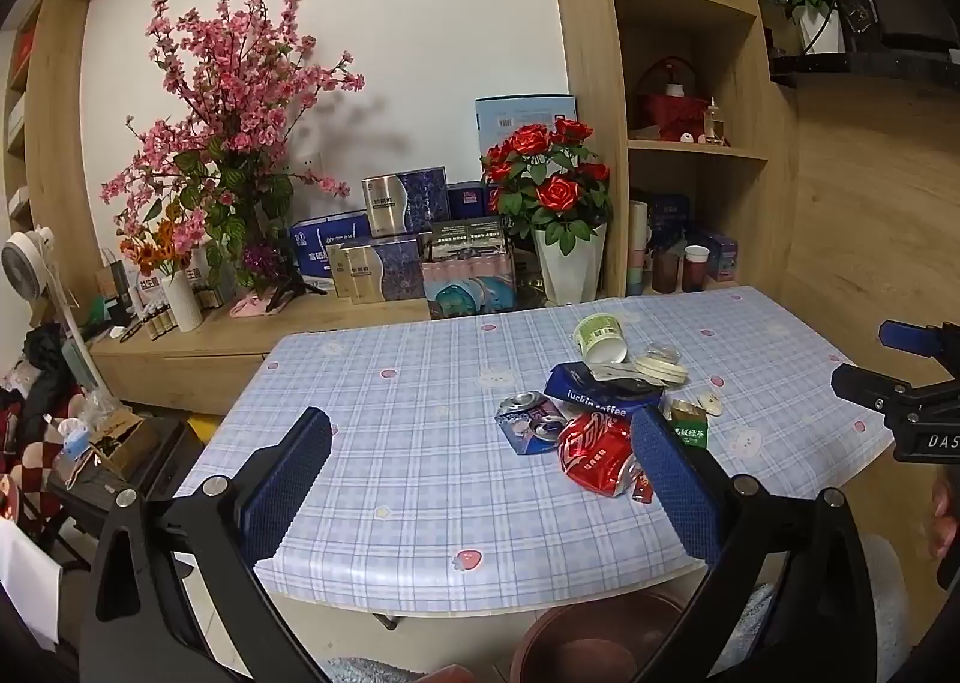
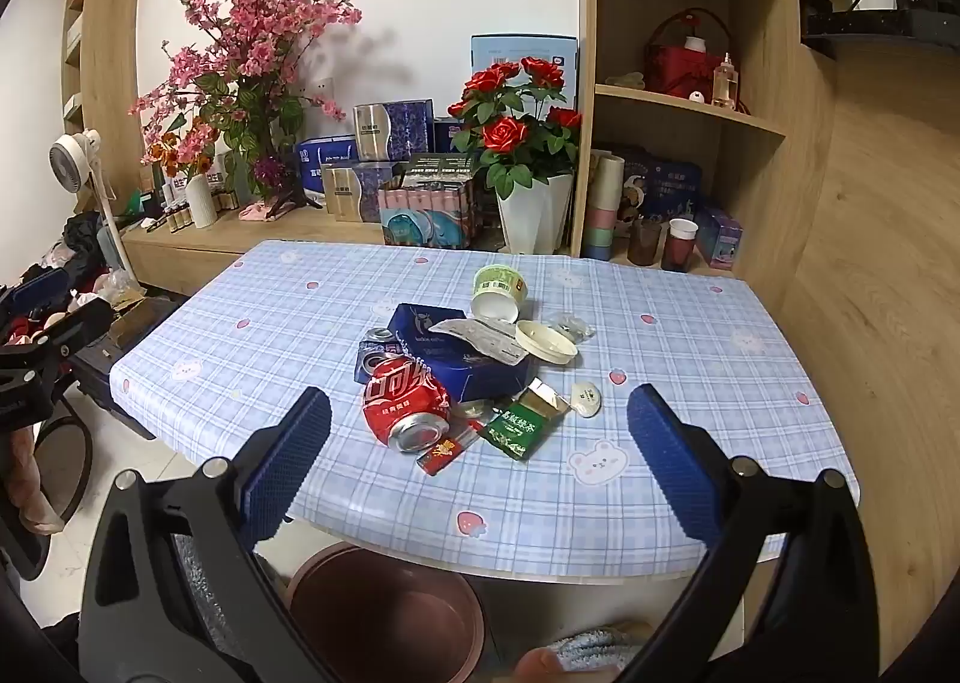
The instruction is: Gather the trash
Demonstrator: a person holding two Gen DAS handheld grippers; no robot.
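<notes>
From the left wrist, nothing looks collected yet. The left gripper (image 1: 480, 479) hangs over the near edge of the table (image 1: 372, 443) with its jaws wide apart and nothing between them. All the trash sits in one heap right of the table's middle: a crushed red can (image 1: 594, 452), a crushed blue can (image 1: 528, 422), a blue coffee bag (image 1: 591, 392), a green cup (image 1: 600, 338) on its side, a round lid (image 1: 660, 370) and a green tea packet (image 1: 689, 428). The brown bin (image 1: 600, 647) stands on the floor under the near edge; what shows of its inside looks empty. I judge the whole job is still ahead.

From the right wrist, the right gripper (image 2: 480, 473) also stands fully open and empty, aimed down at the heap. The red can (image 2: 407, 404) lies on its side, its long axis running towards the camera, open mouth nearest. The green cup (image 2: 499, 293) lies tipped, mouth facing the near edge. The tea packet (image 2: 517, 428) lies flat, its length slanting up to the right. A small red wrapper (image 2: 441, 454) lies just beside the can's mouth. The bin (image 2: 387, 617) sits directly below.
</notes>
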